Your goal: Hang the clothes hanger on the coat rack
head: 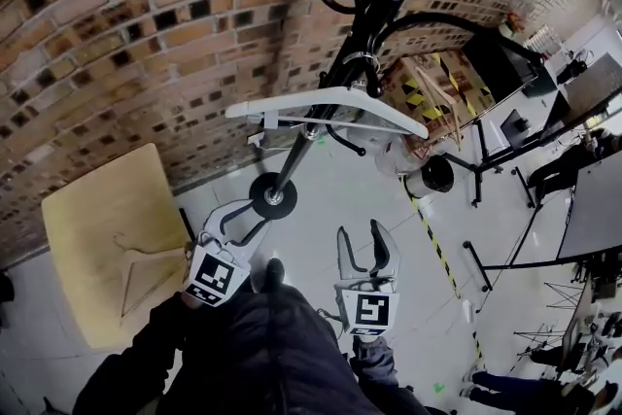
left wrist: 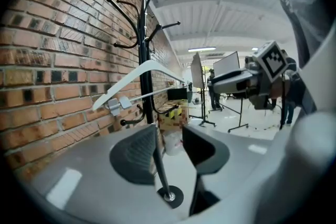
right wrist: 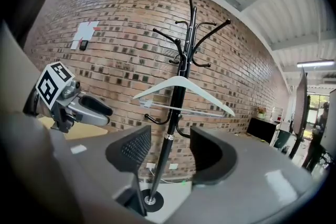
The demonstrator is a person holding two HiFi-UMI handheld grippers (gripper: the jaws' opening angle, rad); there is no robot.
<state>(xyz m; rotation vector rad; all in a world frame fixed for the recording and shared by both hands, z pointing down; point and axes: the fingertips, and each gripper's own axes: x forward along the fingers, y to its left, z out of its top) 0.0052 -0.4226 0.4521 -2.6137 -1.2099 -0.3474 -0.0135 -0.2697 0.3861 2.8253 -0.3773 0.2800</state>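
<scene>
The head view alone gives me the pale square wooden table [head: 92, 219] at left, with a thin light-wood hanger [head: 144, 269] lying flat on it. Only the gripper views show the tall black metal coat rack [right wrist: 181, 76] at full height against the brick wall. The white plastic clothes hanger [head: 330, 99] hangs by its metal hook from one of the rack's arms, close against the pole and well above the round foot. Count: one rack, two hangers (one white on the rack, one wooden on the table), two grippers. The left gripper [head: 241, 219] points toward the rack's foot with its jaws partly apart and nothing between the pads; the pole shows through the gap, well beyond them. The right gripper [head: 362, 243] is spread wider and also grasps nothing. Each gripper view catches the other gripper's marker cube off to one side. Containers: a cardboard box with yellow-and-black tape [head: 428, 87] and a white round bin [head: 428, 175] stand near the rack; I cannot make out their contents.
</scene>
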